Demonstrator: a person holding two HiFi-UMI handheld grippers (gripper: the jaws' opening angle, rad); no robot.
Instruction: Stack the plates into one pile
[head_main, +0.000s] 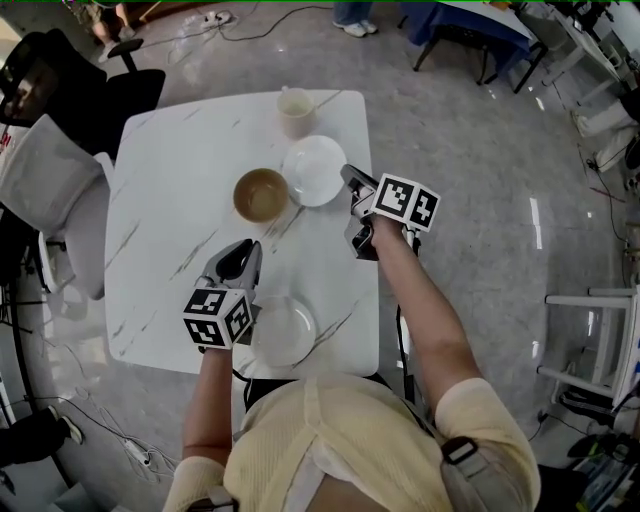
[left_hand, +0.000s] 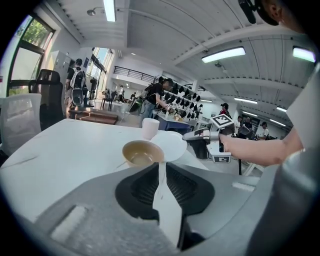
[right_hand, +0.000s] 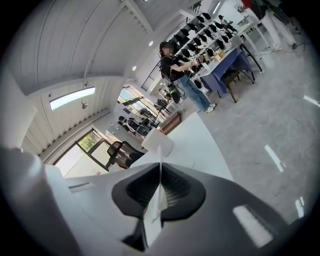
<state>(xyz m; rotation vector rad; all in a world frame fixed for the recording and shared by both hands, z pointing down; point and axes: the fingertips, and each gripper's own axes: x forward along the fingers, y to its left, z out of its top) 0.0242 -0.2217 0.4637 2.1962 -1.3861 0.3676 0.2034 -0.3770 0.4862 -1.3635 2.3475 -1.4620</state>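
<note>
- Currently the right hand-held gripper (head_main: 352, 190) pinches the right rim of the far plate (head_main: 313, 172), which sits just beside a brown bowl (head_main: 261, 195); so slim a hold could let it tip or slip.
- Carrying it to the near plate (head_main: 285, 332), close to the tabletop (head_main: 170, 200) front edge, might clip the bowl or nudge that plate off.
- Left hand-held gripper (head_main: 243, 255): jaws nearly together, thin slit, holding nothing.
- Count: two plates, one bowl, one cup (head_main: 295, 110).
</note>
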